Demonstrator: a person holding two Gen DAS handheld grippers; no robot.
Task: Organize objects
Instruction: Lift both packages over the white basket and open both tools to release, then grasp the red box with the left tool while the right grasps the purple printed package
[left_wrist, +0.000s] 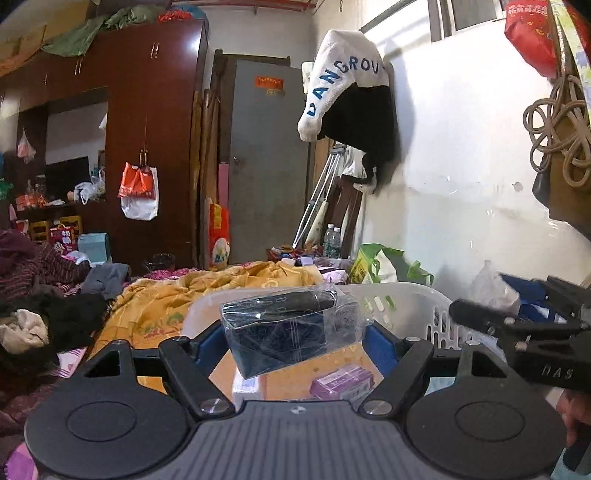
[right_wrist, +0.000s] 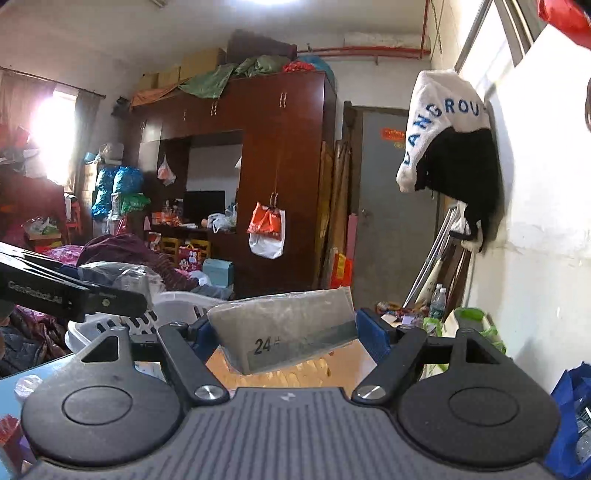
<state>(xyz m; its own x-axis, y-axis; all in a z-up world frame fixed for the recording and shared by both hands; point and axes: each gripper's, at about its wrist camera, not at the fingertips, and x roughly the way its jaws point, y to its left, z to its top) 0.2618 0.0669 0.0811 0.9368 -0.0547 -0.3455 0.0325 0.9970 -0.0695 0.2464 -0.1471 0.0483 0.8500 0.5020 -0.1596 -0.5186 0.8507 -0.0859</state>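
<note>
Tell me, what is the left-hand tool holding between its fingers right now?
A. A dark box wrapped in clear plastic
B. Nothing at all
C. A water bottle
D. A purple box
A. In the left wrist view the left gripper has a dark box wrapped in clear plastic clamped between its blue-padded fingers, held up above the white basket; the purple box lies below it, not in the grip.

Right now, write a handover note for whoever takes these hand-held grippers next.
Left hand-held gripper: shut on a dark plastic-wrapped box, held above the white laundry basket.
Right hand-held gripper: shut on a grey wrapped pack, held in the air beside the basket.
Done: a purple box already lies in the basket.
Left: place both held items.
</note>
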